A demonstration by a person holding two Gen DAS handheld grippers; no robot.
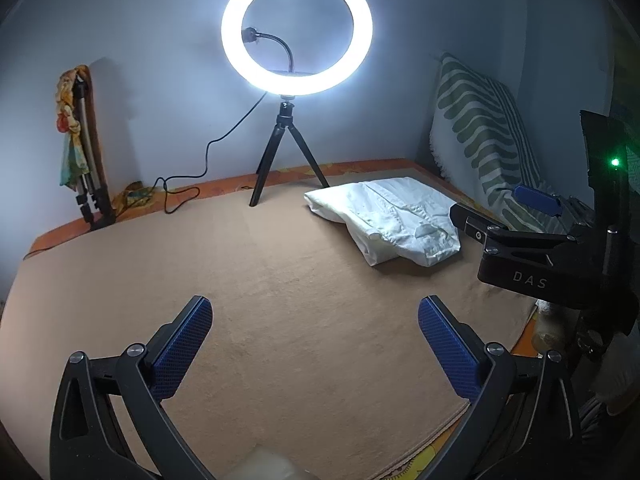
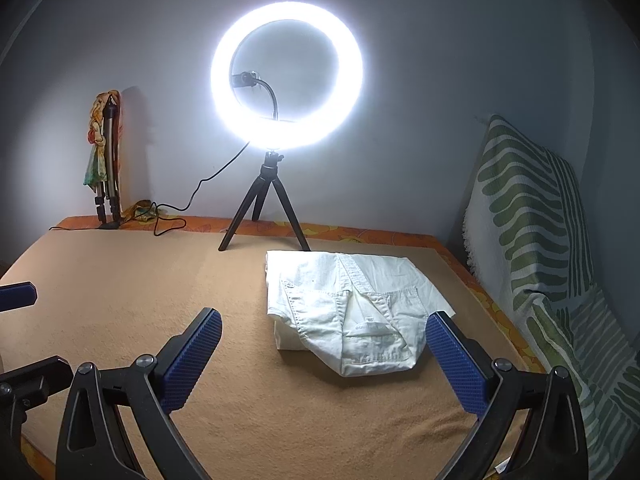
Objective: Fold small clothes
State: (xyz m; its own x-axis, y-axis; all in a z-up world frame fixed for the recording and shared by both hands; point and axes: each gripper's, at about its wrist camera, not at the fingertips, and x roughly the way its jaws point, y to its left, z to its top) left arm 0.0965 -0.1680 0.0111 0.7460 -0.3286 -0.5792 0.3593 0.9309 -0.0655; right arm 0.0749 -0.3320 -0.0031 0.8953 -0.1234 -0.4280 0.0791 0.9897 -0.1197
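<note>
A small white garment (image 2: 352, 312) lies folded in a compact bundle on the tan blanket (image 2: 160, 280), toward the right side; the left wrist view shows this garment (image 1: 392, 220) farther off at the right. My right gripper (image 2: 324, 332) hovers just in front of it, jaws wide apart, nothing between the blue pads (image 2: 192, 356). My left gripper (image 1: 316, 320) is open over bare blanket (image 1: 280, 300), well to the left of the garment. The right gripper's body (image 1: 532, 252) shows at the right edge of the left wrist view.
A lit ring light on a black tripod (image 2: 264, 208) stands at the back edge, its cable (image 2: 172, 224) trailing left. A folded tripod with a colourful scarf (image 2: 104, 160) leans on the wall at the back left. A green-striped cushion (image 2: 532, 220) stands along the right side.
</note>
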